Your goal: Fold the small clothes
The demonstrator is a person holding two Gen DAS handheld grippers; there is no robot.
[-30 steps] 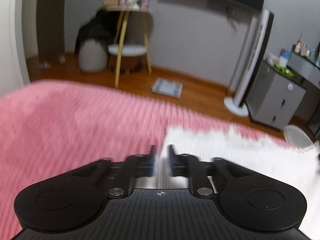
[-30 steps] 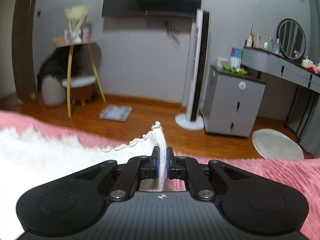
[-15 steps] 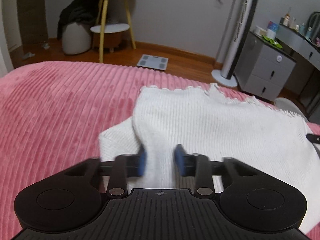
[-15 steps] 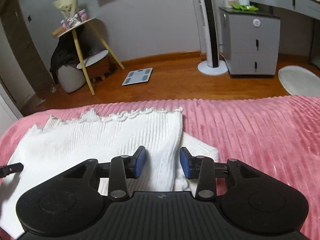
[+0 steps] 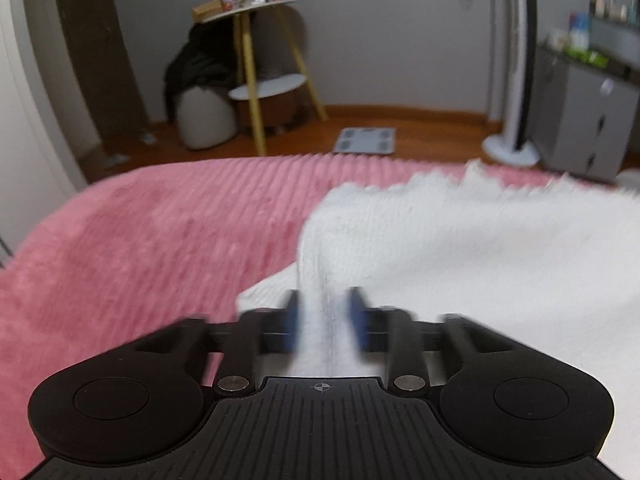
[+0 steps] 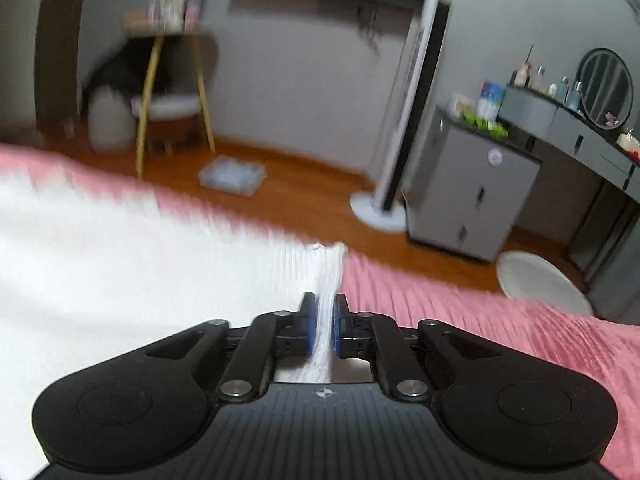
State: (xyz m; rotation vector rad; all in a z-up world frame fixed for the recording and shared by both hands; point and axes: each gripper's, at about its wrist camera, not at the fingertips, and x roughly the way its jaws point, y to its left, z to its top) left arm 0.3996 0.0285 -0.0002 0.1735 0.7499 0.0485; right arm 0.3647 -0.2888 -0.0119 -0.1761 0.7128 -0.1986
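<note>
A white ribbed knit garment [image 5: 460, 240] lies spread on a pink ribbed bedspread [image 5: 140, 248], its scalloped hem toward the far side. My left gripper [image 5: 325, 322] sits low over the garment's left edge. Its jaws are opening and blurred, with a raised fold of the knit between the blue pads [image 5: 291, 320]. In the right wrist view the garment [image 6: 140, 264] fills the left half. My right gripper [image 6: 324, 326] is shut on its right edge, which stands up as a thin ridge between the pads.
Beyond the bedspread [image 6: 480, 328] is a wooden floor with a bathroom scale [image 5: 366, 141], a yellow-legged side table [image 5: 256, 80], a tower fan [image 6: 404, 120], a grey cabinet [image 6: 472, 192] and a round white mat [image 6: 544, 284].
The right gripper stood open over the garment's right edge half a second ago and has shut on it. The left gripper, nearly shut a second ago, has its jaws apart around a fold.
</note>
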